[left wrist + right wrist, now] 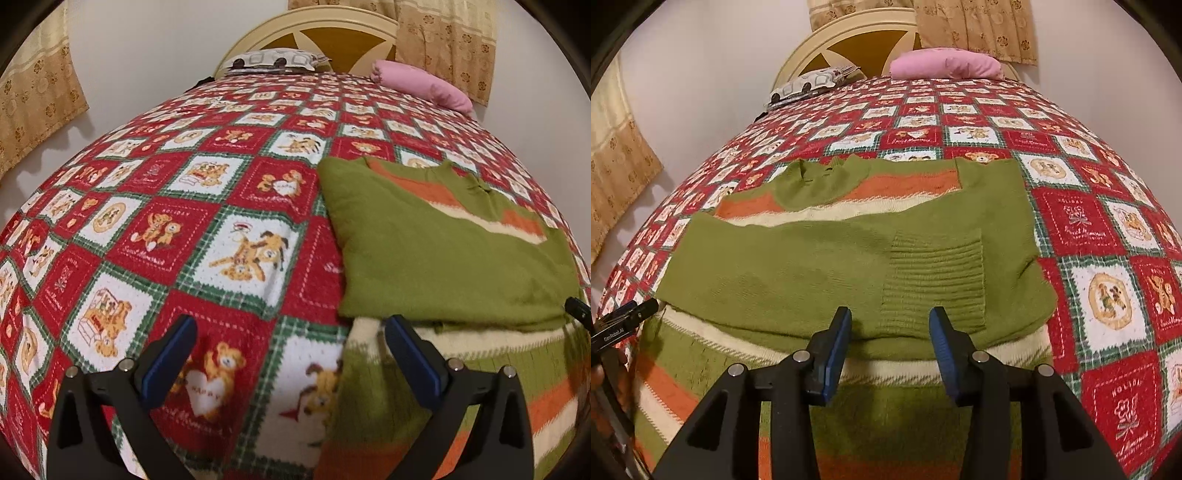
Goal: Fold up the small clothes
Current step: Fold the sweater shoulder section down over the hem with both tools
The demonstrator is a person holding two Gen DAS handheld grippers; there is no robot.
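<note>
A small green sweater with orange and cream stripes lies flat on the bed, both green sleeves folded across its chest and a ribbed cuff on top. My right gripper hovers over the near edge of the folded sleeves, open, with nothing pinched between its blue pads. In the left wrist view the sweater fills the right side. My left gripper stands wide open at the sweater's left edge, its right finger over the striped hem and its left finger over the bedspread. Each gripper's tip shows at the edge of the other's view.
The bed is covered by a red, green and white patchwork bedspread with teddy bear squares. At the headboard lie a pink pillow and a patterned pillow. Beige curtains hang on the wall behind.
</note>
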